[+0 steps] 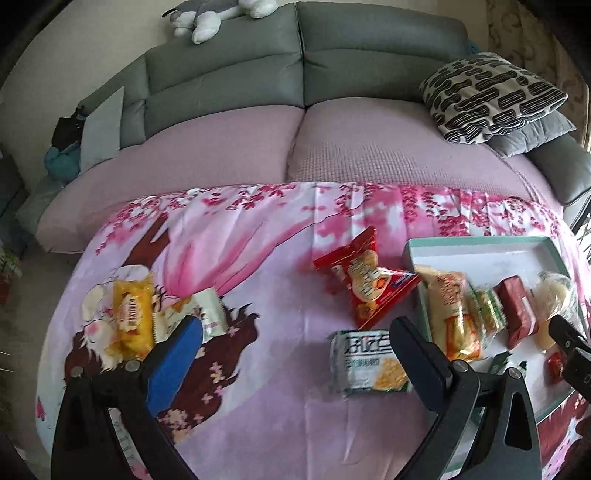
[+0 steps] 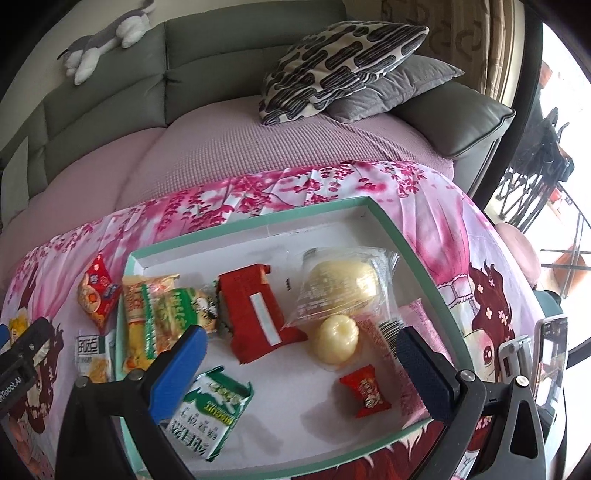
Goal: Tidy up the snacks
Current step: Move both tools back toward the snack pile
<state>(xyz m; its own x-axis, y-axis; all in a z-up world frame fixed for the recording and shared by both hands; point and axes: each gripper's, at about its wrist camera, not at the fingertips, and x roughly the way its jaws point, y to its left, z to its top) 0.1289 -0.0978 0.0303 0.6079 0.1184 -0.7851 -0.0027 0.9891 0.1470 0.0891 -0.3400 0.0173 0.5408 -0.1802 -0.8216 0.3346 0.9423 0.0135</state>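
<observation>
A teal-rimmed white tray (image 2: 391,229) lies on a pink flowered cloth (image 1: 258,406). In it are a yellow-green packet (image 2: 162,314), a red packet (image 2: 255,317), two pale buns in clear wrap (image 2: 343,284), a small red sweet (image 2: 365,389) and a green-white biscuit pack (image 2: 207,413). My right gripper (image 2: 299,350) hovers open over the tray, holding nothing. My left gripper (image 1: 295,339) is open above the cloth. A green-white cracker pack (image 1: 365,365) lies by its right finger (image 1: 417,362). A red packet (image 1: 365,280) sits beyond. A yellow packet (image 1: 133,314) and small white packets (image 1: 210,306) lie left.
A grey sofa (image 1: 295,66) with a mauve seat cover stands behind the table. Patterned and grey cushions (image 2: 343,66) rest at its right end, a plush toy (image 1: 218,14) on its back. A phone on a stand (image 2: 550,354) sits at the table's right edge.
</observation>
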